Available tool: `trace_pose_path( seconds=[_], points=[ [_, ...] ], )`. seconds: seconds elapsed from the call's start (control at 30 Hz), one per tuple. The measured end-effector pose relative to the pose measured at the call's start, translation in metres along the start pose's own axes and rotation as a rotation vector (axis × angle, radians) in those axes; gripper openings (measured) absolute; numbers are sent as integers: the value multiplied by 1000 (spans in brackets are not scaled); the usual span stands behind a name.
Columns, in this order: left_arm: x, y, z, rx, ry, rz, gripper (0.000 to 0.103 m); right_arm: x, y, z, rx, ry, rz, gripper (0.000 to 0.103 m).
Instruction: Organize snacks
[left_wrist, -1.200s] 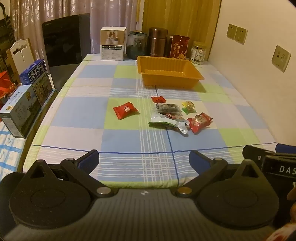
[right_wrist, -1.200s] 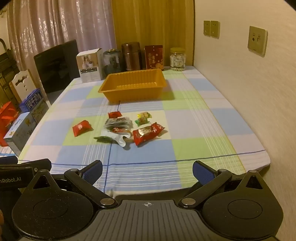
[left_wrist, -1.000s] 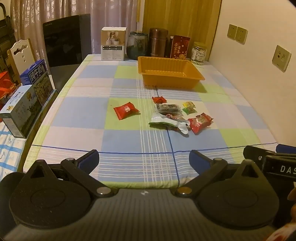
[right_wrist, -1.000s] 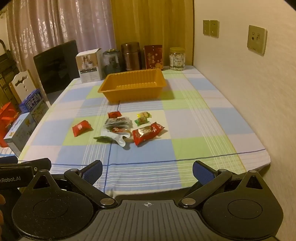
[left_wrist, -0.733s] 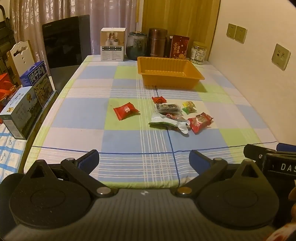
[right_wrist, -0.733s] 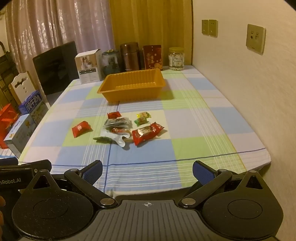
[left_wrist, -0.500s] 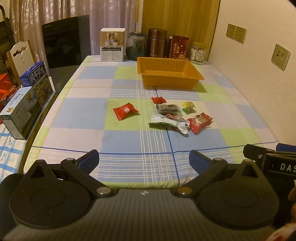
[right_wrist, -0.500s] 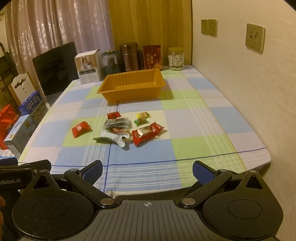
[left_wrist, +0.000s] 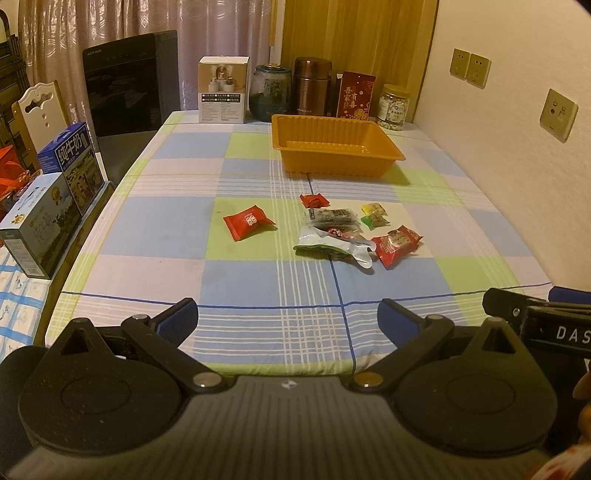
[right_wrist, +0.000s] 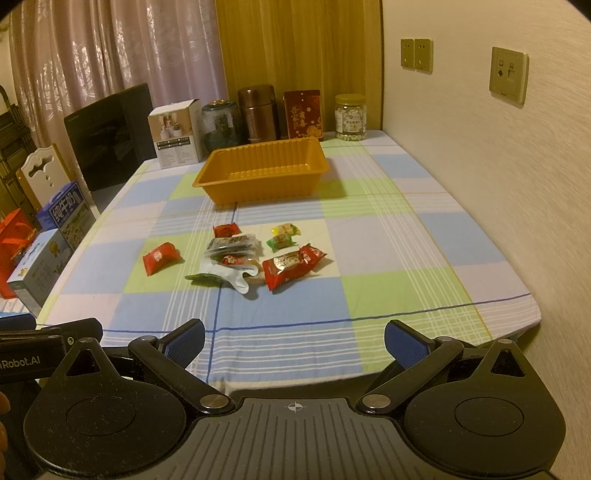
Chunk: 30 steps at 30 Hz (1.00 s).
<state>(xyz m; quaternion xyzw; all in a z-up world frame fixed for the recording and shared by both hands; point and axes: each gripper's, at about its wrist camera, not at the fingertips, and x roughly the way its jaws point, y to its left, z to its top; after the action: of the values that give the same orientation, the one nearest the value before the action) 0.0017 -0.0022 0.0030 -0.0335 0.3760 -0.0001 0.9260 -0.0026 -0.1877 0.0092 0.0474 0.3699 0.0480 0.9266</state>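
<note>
Several wrapped snacks lie mid-table: a red pack (left_wrist: 248, 222) apart on the left, a small red candy (left_wrist: 314, 201), a dark clear pack (left_wrist: 330, 216), a white-green pouch (left_wrist: 332, 244), yellow and green candies (left_wrist: 374, 214) and a long red pack (left_wrist: 397, 242). An empty orange tray (left_wrist: 334, 149) stands behind them; it also shows in the right wrist view (right_wrist: 264, 172). My left gripper (left_wrist: 288, 319) is open and empty over the table's near edge. My right gripper (right_wrist: 294, 341) is open and empty too, to the right of the left one.
A white box (left_wrist: 221, 89), dark jars (left_wrist: 309, 88), a red box (left_wrist: 355, 96) and a clear jar (left_wrist: 394, 106) line the back edge. The wall (left_wrist: 517, 147) runs along the right. Milk cartons (left_wrist: 48, 206) and a black chair (left_wrist: 129, 99) stand at the left.
Both grippers have drifted very slightly; the views have barely shifted. Both stay open and nothing on the table has moved.
</note>
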Motion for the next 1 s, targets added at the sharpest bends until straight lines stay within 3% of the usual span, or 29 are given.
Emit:
trace_pose_path(
  seconds=[1.0],
  points=[
    [2, -7, 1, 0, 2, -4, 103, 1, -2, 1, 8, 0, 0, 103]
  ],
)
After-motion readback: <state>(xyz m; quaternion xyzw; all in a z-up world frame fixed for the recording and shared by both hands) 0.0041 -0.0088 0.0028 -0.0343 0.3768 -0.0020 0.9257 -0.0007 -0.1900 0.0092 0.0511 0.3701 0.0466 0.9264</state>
